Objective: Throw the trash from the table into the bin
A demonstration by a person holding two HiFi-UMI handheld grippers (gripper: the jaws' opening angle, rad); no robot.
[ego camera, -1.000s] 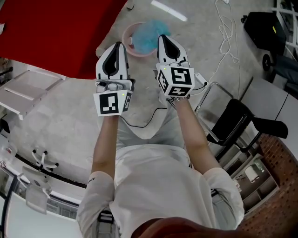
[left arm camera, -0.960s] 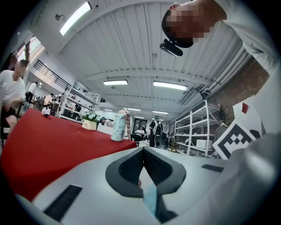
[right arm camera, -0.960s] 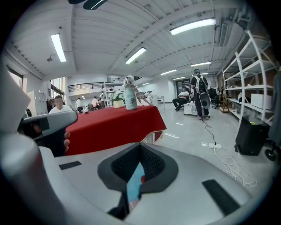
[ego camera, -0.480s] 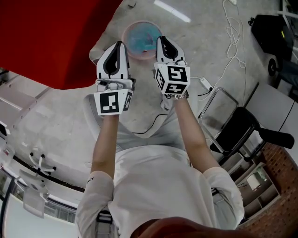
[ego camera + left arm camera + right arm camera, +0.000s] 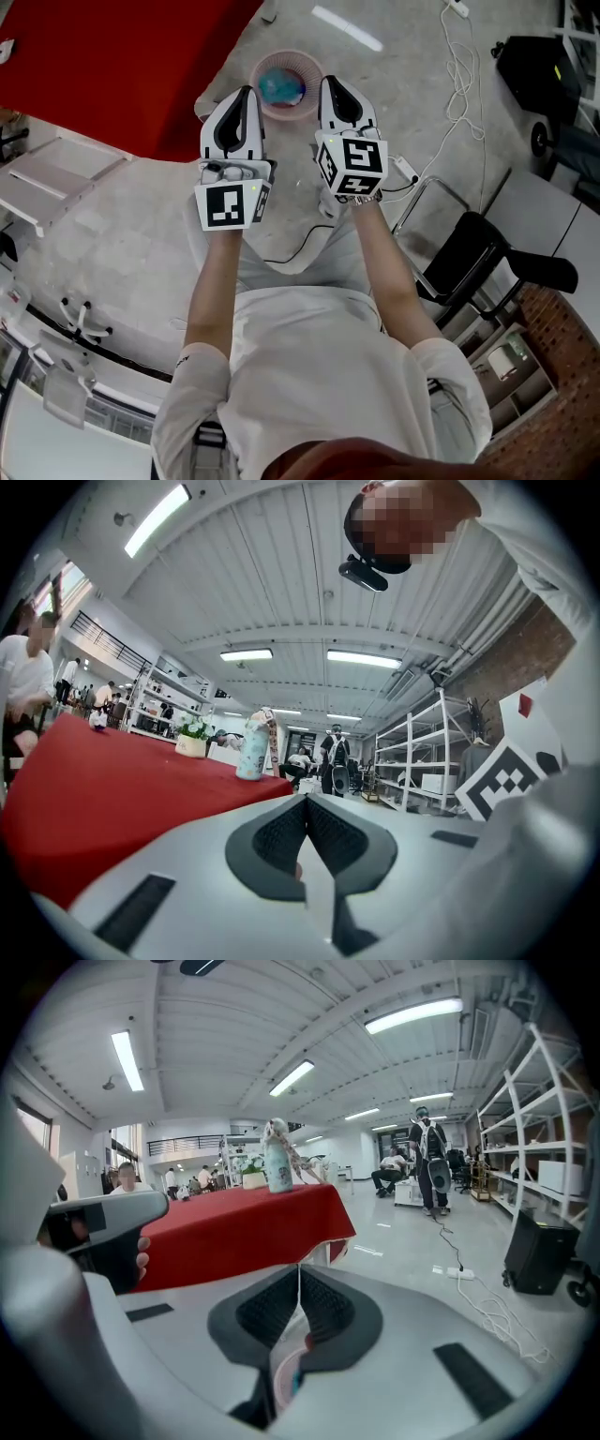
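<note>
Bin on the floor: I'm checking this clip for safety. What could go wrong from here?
1. A black cable loops across the floor between the person and the pink bin; a step toward the red table could snag it.
2. The bin is small, sits close to the table's corner, and looks light, so a foot might tip it and spill the blue trash.

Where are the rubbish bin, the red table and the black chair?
round pink plastic bin (image 5: 289, 114): head view, on its near rim.
red cloth-covered table (image 5: 112, 66): head view, on the bare cloth top.
black metal-framed chair (image 5: 466, 246): head view, on its black padding.
</note>
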